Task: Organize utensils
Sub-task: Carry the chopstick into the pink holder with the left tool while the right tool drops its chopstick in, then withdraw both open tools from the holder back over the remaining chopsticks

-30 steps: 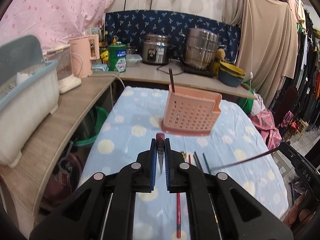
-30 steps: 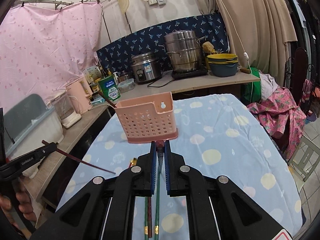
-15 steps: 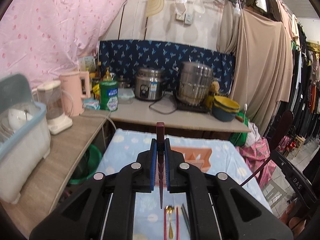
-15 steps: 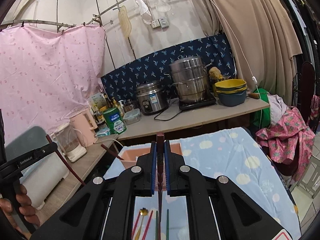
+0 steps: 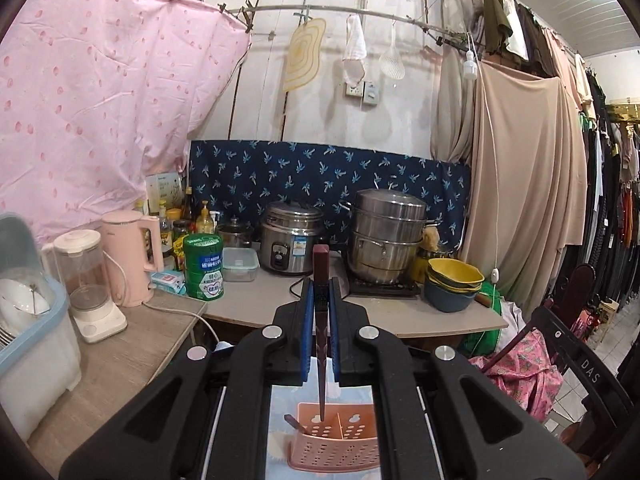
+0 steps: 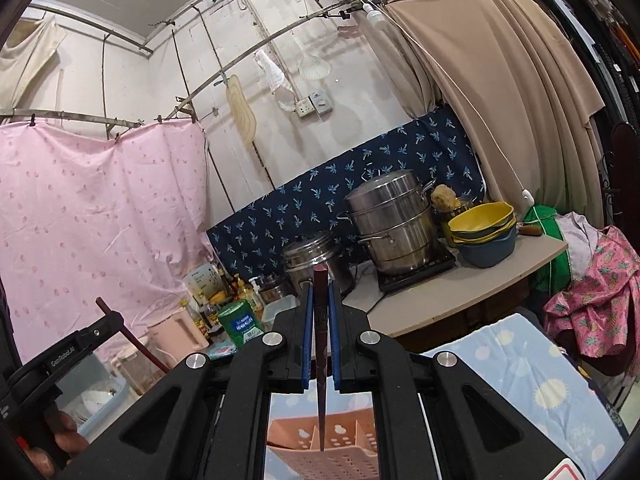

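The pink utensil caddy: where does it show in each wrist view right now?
Left wrist: pink utensil caddy bottom centre, under the held chopstick.
Right wrist: caddy bottom centre, partly behind the gripper body.
Shared landmark: steel steamer pot on the counter.

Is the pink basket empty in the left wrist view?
No, a dark utensil handle already leans inside the pink basket, left of the chopstick above it.

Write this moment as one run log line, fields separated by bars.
left tongs: shut on chopstick | right tongs: shut on chopstick | both tips above pink basket | step: drop in
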`<state>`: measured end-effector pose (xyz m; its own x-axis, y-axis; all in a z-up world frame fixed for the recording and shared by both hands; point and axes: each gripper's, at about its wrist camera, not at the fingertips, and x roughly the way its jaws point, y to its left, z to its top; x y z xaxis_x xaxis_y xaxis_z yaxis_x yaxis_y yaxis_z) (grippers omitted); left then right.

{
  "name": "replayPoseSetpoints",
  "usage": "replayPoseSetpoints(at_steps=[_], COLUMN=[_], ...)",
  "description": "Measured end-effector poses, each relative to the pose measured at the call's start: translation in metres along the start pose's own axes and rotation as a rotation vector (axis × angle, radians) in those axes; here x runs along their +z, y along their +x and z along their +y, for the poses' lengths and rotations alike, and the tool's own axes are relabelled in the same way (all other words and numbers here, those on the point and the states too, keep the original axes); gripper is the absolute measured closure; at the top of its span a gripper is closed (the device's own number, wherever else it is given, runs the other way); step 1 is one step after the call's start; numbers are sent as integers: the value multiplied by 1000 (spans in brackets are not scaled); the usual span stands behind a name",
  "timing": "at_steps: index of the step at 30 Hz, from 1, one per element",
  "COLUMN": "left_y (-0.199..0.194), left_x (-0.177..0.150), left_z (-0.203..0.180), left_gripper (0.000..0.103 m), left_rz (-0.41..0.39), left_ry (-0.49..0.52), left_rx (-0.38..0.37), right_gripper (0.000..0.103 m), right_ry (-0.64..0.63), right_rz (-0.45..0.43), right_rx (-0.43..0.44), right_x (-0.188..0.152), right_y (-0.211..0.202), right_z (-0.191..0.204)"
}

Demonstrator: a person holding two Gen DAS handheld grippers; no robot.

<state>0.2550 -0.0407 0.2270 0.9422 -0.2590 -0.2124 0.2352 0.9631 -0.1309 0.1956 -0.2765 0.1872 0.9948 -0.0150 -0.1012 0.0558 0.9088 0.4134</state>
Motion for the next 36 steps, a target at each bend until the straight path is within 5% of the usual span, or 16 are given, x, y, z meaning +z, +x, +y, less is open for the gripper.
replayPoseSetpoints(at_steps=[10,20,23,25,29,32,36], left_y=[58,74,71,67,55,46,26], left_x=[-49,-76,-76,-76,-76,-77,-86], left_z=[1,7,9,10,14,18,23], left_gripper=[96,96,79,57,53,52,39], left_rz=[143,220,213,194,172,182,192], left_ry=[8,-2,-1,-4,-5,-6,-3], left_rx=[4,13,27,35,46,46,47], right_gripper=[96,94,87,87,73,73,72], right_ry=[-16,-14,-30,-39,-40,-28,-8], right_rz=[144,263,260,259,232,227,235], right_rx=[-42,-60,-68,-71,-82,-82,-77], right_x=[-44,-83,-85,-85,-82,-81,-86], right_y=[64,78,75,72,60,50,28], right_z=[-16,-32,-29,-28,-27,-29,-32])
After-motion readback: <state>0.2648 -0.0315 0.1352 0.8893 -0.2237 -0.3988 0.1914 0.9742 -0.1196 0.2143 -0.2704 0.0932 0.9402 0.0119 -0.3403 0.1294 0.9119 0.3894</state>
